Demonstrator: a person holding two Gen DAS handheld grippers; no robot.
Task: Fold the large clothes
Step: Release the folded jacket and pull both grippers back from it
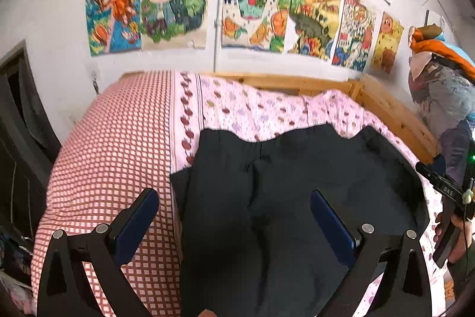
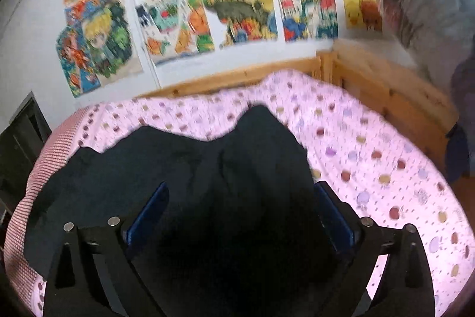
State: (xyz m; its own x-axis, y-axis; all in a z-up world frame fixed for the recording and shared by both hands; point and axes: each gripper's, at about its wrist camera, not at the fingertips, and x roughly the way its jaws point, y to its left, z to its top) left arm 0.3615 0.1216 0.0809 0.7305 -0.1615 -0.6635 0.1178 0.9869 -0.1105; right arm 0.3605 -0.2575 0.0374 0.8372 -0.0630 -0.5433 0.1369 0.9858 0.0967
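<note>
- Left claw (image 1: 234, 216): jaws spread wide, nothing pinched; blue pads (image 1: 142, 223) clear of any cloth.
- Right claw (image 2: 240, 213): same, jaws wide apart, empty (frame motion-blurred, but pads visibly stand apart with cloth only below them).
- Dark garment (image 1: 297, 183) lying on the bed (image 1: 118, 138), directly ahead of and beneath both claws; spread mostly flat, with a lengthwise crease running away from the left claw.
- Far edge of garment wavy and uneven, ahead of the claws toward the wooden bed frame (image 1: 386, 109); two humps there in the right wrist view.
- Near edge hidden under the claw bodies in both views, so cannot tell how neat it lies.
- Checked red sheet left of the left claw; pink dotted quilt (image 2: 371, 168) right of the right claw and beyond the garment.
- Right claw's handle and the hand on it (image 1: 451, 230) visible at the right edge of the left wrist view, beside the garment's right side.
- Step, as judged: between folds. Cloth laid down, both claws free and above it (likely one fold placed, but fold count not readable on dark fabric).
- Next move calls for: picking fresh grip points, one per claw, on matching corners or an edge; both at once to keep the fold square.
- Also calls for: a low approach so each lower pad slides under just the layers meant to fold, not the quilt.
- Risk: dark cloth hides layer edges; easy to grab one layer too few.
</note>
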